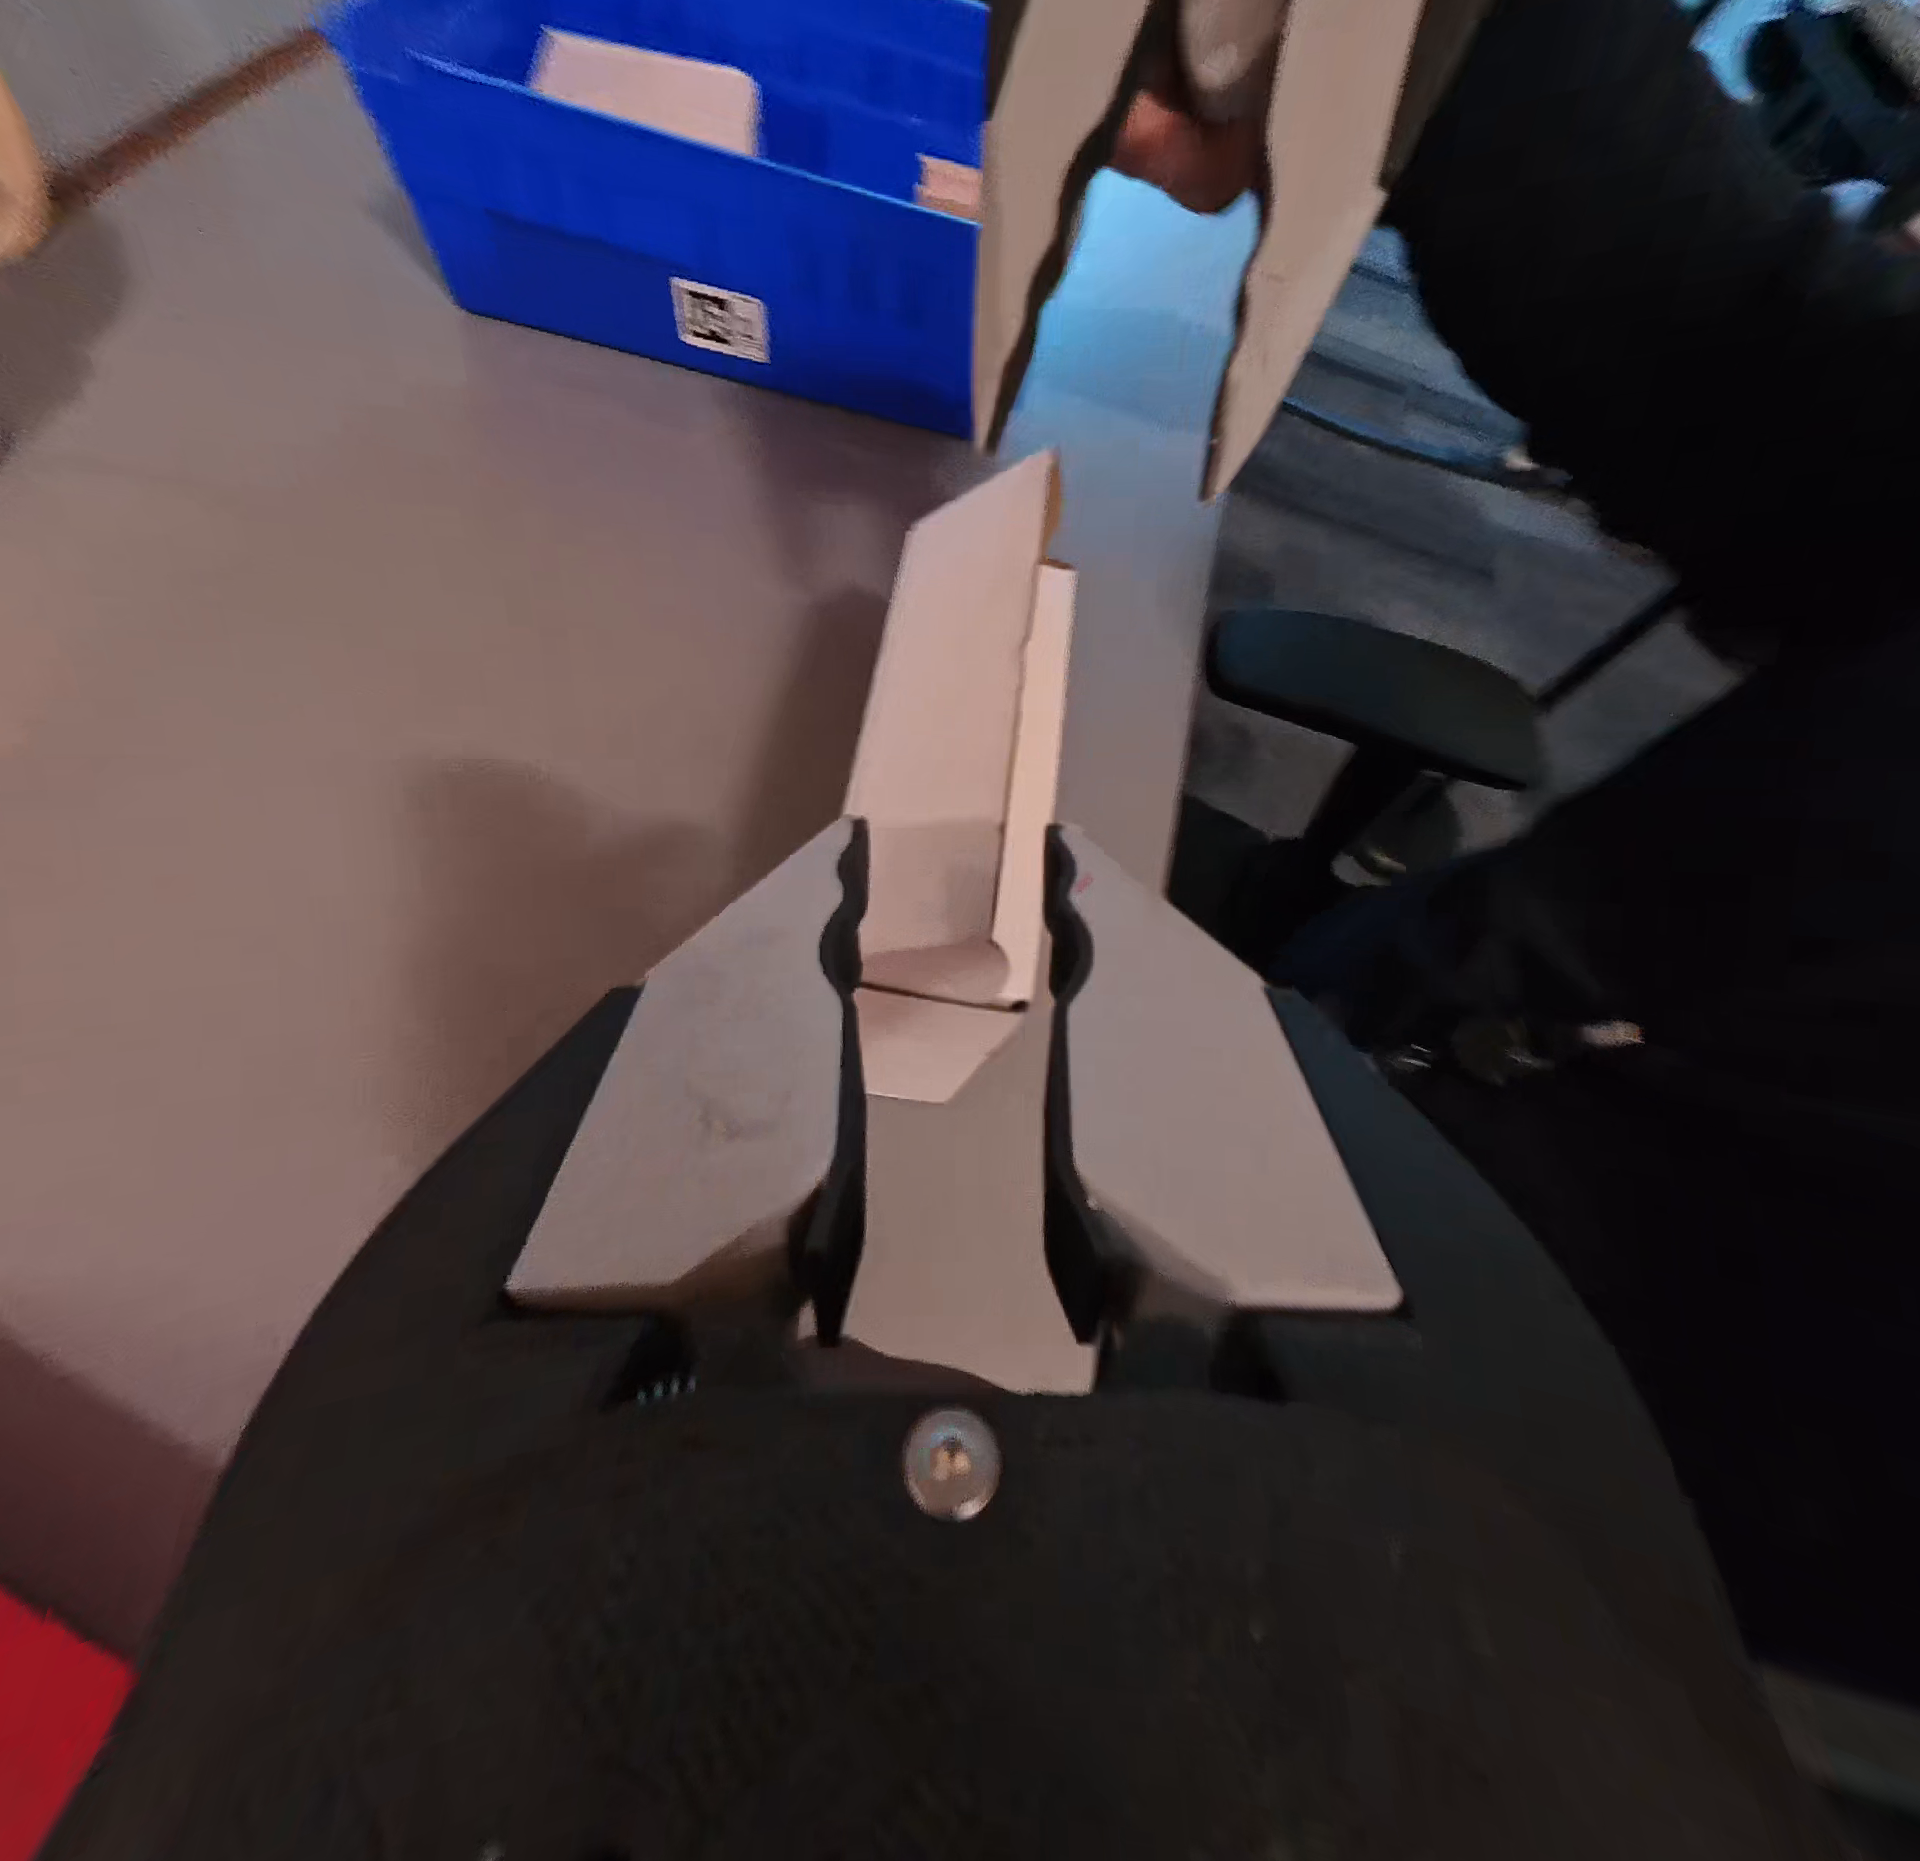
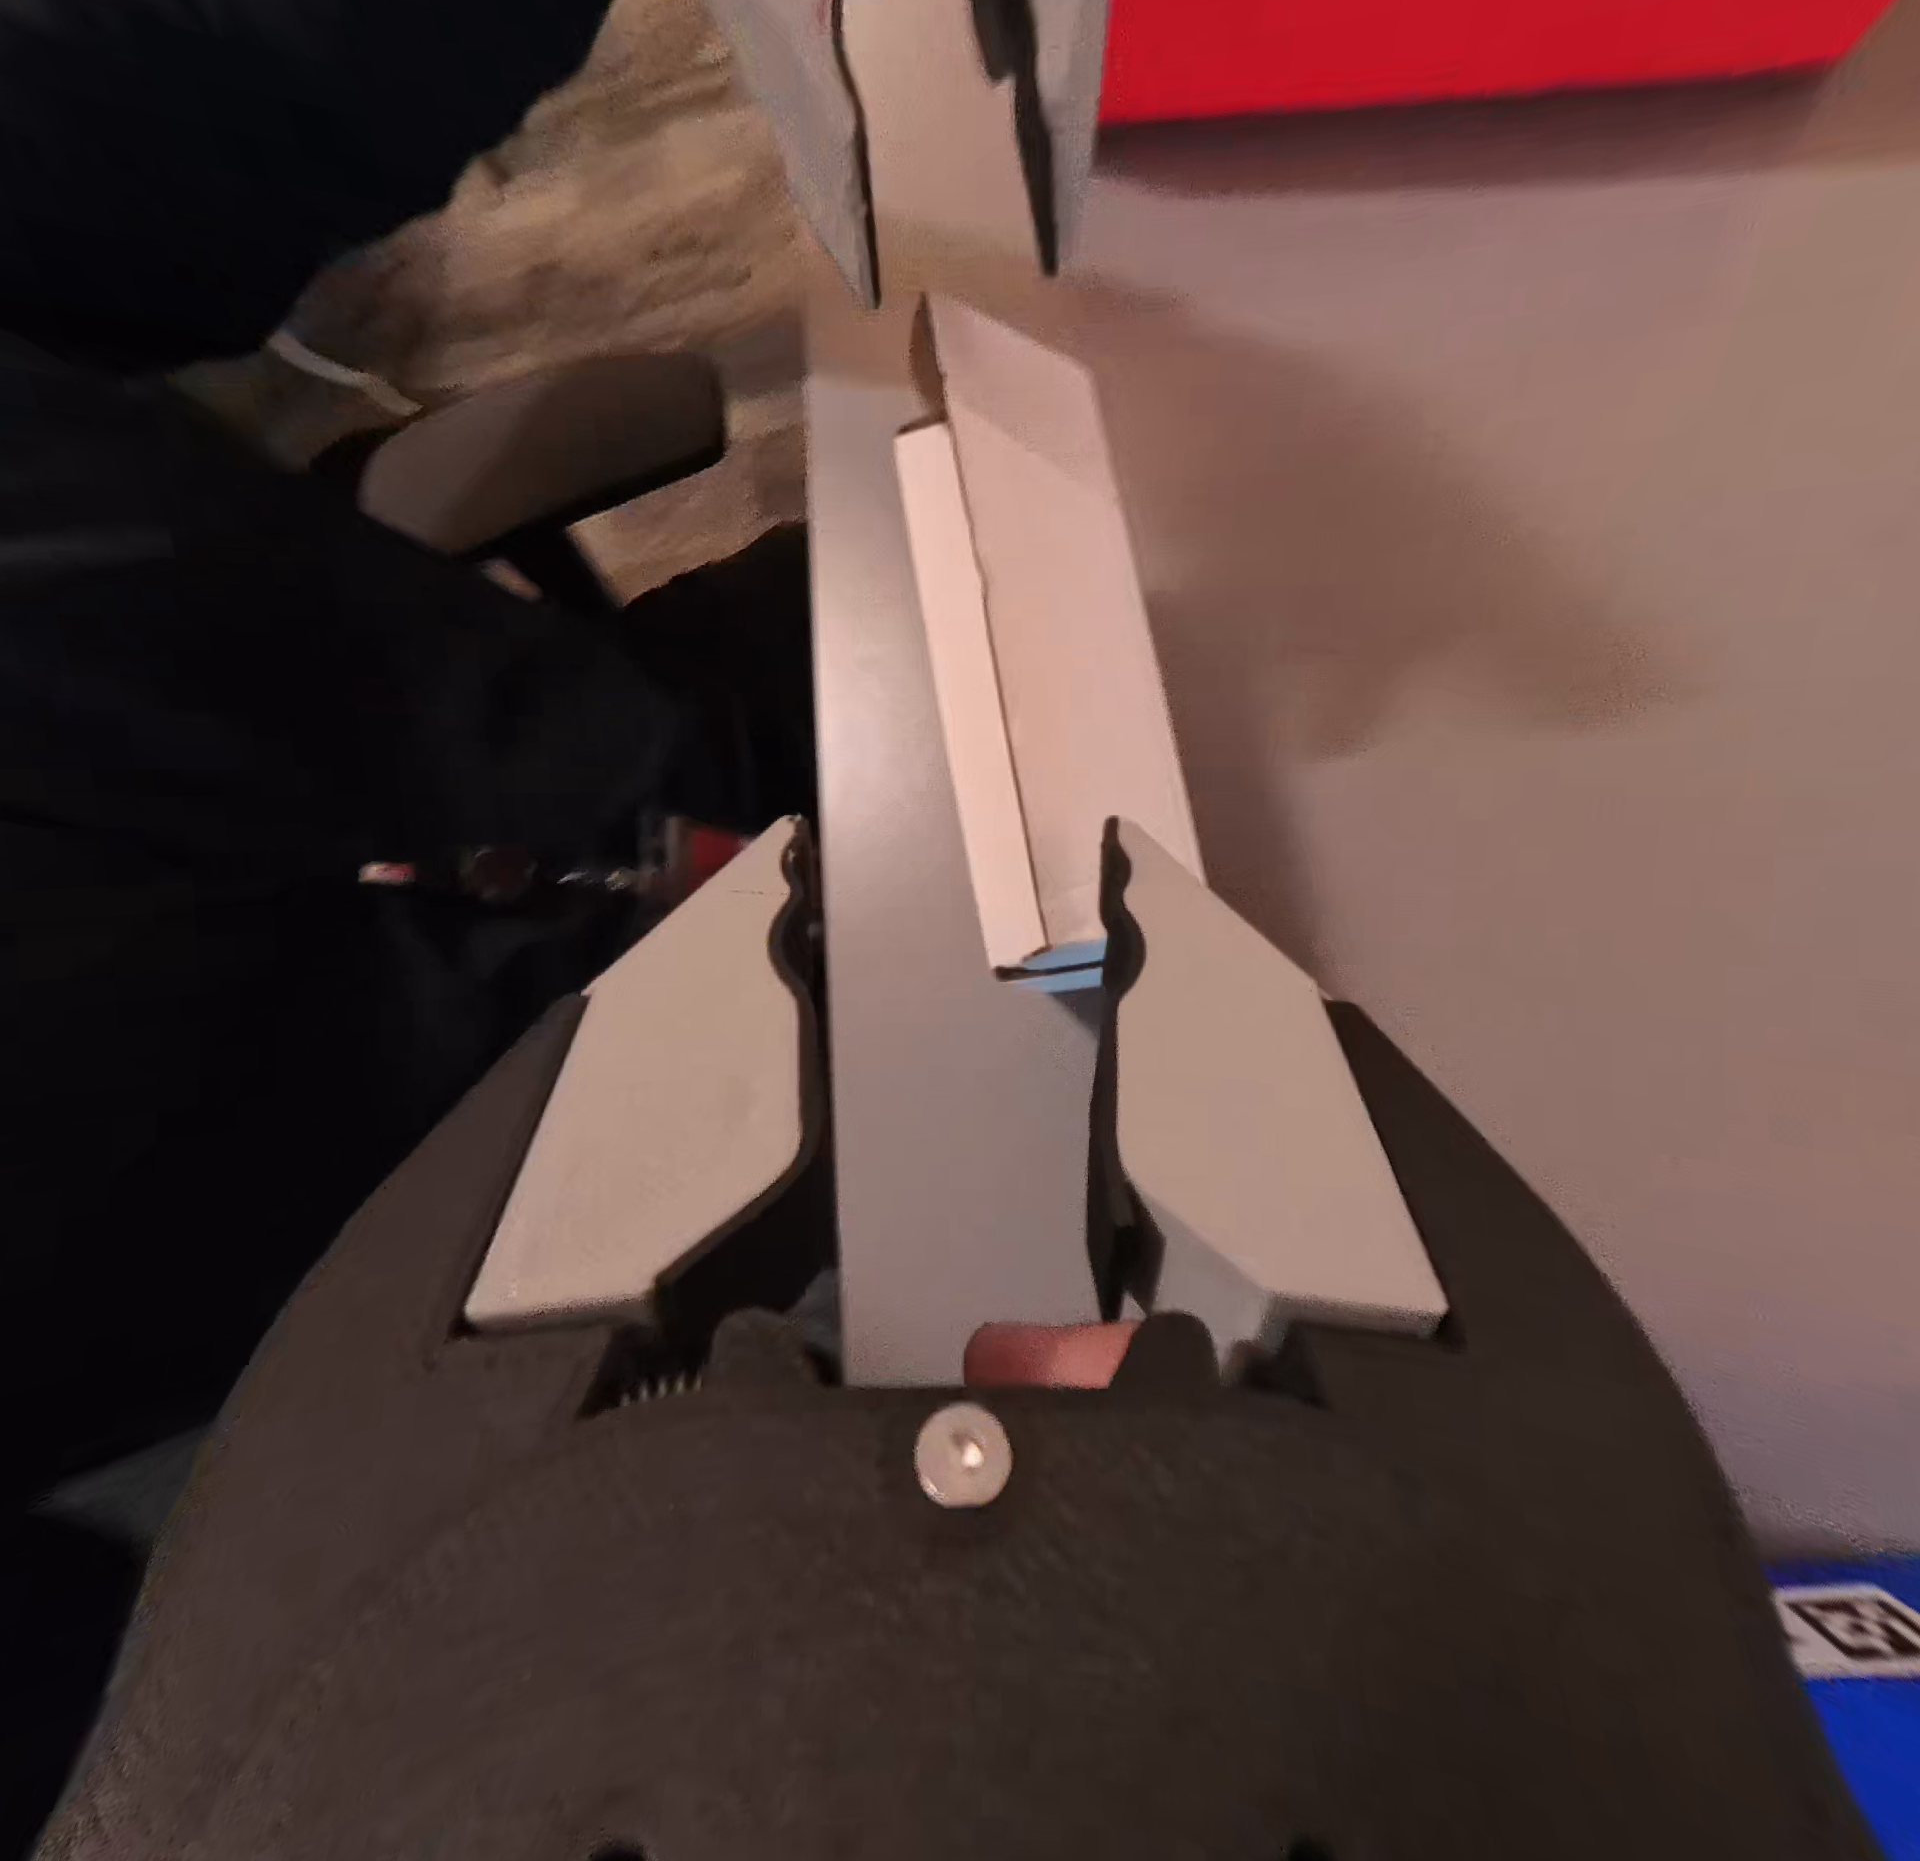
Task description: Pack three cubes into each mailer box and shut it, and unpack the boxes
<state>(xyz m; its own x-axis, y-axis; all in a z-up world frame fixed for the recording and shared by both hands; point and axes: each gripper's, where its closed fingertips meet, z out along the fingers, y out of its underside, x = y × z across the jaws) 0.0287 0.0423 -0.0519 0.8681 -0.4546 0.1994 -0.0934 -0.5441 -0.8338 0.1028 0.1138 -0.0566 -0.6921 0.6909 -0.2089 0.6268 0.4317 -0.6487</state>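
My left hand-held gripper [image 1: 954,876] clamps one end of the white mailer box [image 1: 966,689]; my right hand-held gripper [image 2: 956,855] stands open around the other end.

**Mailer box, white, one seen close**

White cardboard mailer box [image 1: 961,731], long and narrow as seen end-on, at the near edge of the grey table. A flap is partly lifted along one long side. Through the gap at one end a blue cube [image 2: 1075,964] shows inside. Any further contents cannot be made out.
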